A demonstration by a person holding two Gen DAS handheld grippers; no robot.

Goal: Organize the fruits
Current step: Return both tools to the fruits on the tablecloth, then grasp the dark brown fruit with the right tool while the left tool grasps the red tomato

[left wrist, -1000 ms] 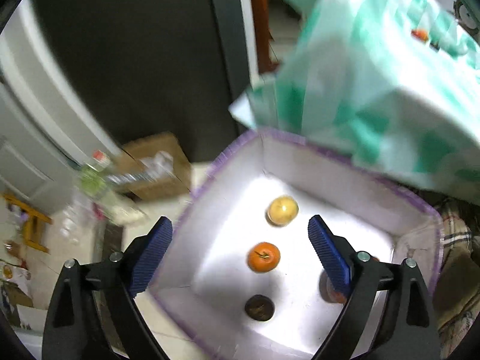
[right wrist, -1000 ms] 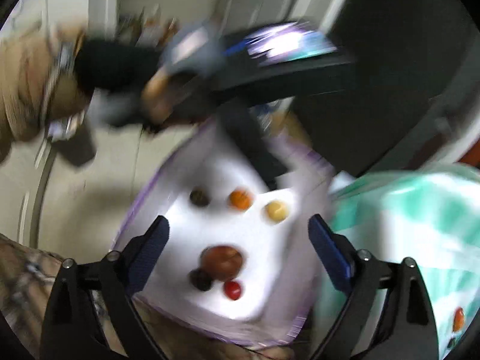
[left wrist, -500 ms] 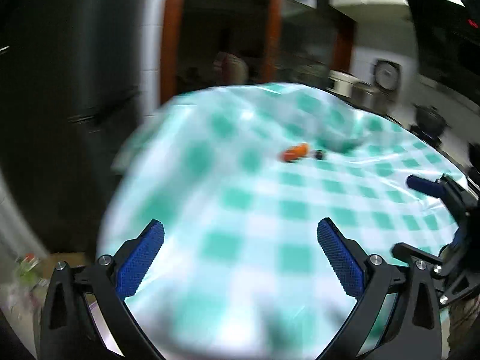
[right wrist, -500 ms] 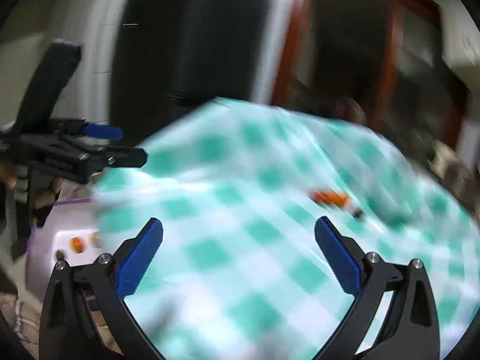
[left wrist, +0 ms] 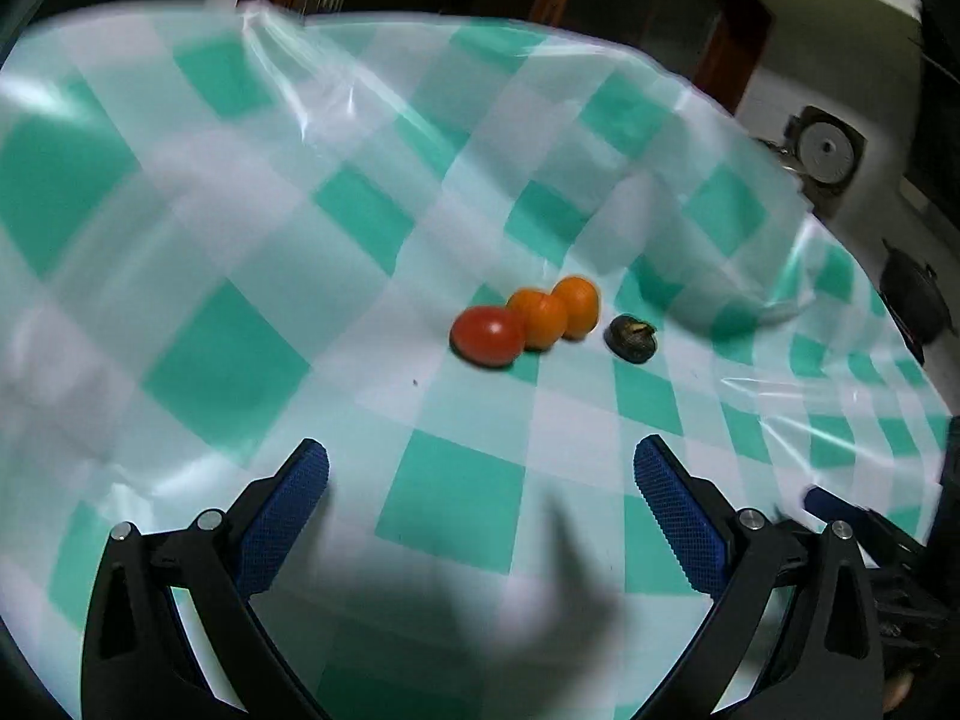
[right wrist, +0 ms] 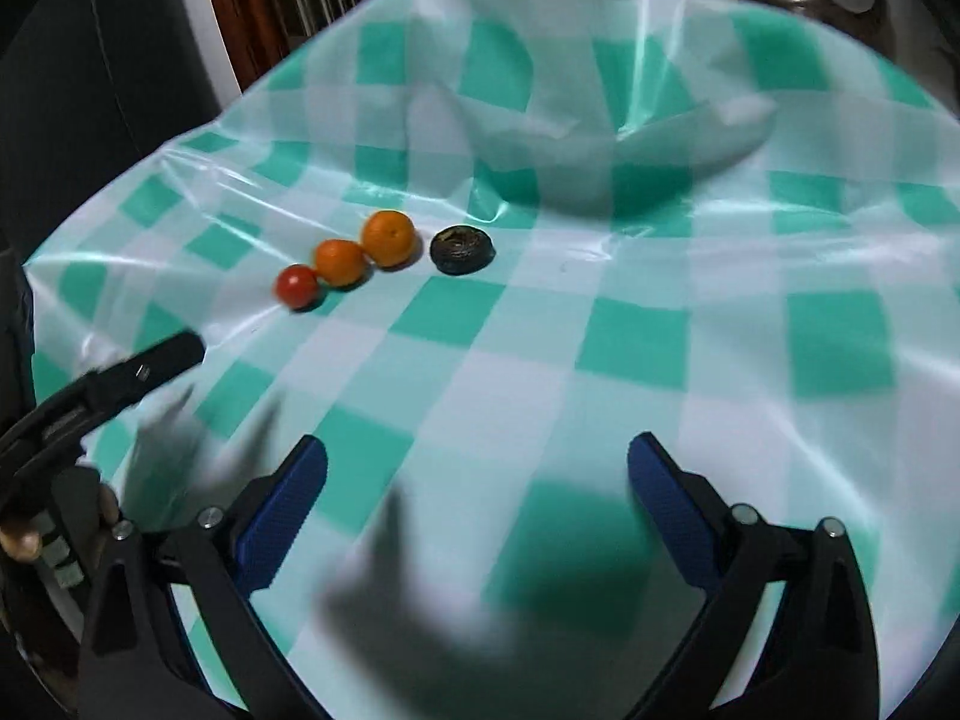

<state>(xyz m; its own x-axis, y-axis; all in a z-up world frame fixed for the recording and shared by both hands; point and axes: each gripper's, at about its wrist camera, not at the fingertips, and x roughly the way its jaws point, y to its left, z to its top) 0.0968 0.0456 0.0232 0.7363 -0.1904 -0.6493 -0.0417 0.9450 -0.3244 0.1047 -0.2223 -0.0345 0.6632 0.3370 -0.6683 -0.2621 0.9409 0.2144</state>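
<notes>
Both grippers, left (left wrist: pixel 480 480) and right (right wrist: pixel 477 474), hovered empty, the left's jaws spread, the right's closing slightly, facing the fruit row (left wrist: pixel 528 321) mid-frame on the worktop (left wrist: pixel 240 240), awaiting pickup.

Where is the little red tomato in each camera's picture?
Left wrist view: the red tomato sits just right of center, at the left end of the fruit row.
Right wrist view: the red tomato sits left of center, again leftmost.
Shared landmark: the dark round fruit ends the row.

tablecloth (left wrist: pixel 456 516): glossy plastic | tomato (left wrist: pixel 487 336): smooth, shiny | tool pads (right wrist: pixel 282 516): ribbed
</notes>
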